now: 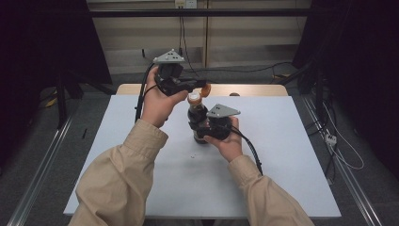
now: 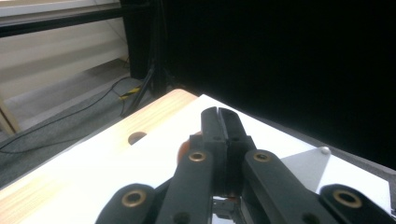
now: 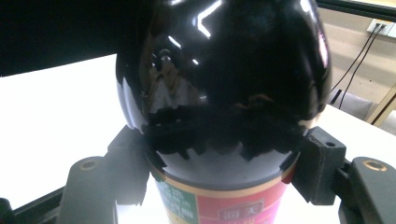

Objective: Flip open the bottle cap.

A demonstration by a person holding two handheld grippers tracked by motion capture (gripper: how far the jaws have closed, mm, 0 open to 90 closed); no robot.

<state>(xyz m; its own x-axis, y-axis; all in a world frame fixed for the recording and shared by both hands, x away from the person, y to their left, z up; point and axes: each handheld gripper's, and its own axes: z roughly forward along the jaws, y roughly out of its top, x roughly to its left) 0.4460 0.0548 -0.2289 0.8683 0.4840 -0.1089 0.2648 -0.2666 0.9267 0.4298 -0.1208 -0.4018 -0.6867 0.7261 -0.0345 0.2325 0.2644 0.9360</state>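
So there's a white table [image 1: 141, 155] with a wooden strip along the far edge, and the person's leaning in over it in beige sleeves [image 1: 117, 183]. Dead centre of the table stands a dark bottle [image 1: 196, 117] with a red label, upright. The right gripper [image 1: 200, 129] has its jaws clamped round the bottle's belly from about 4 o'clock; up close you see a black pad pressed on each side of the glass. The left gripper [image 1: 200, 84] is up at the bottle's 12 o'clock, jaws pinched tight together on the orange cap [image 1: 205, 89], which is flipped open off the neck.
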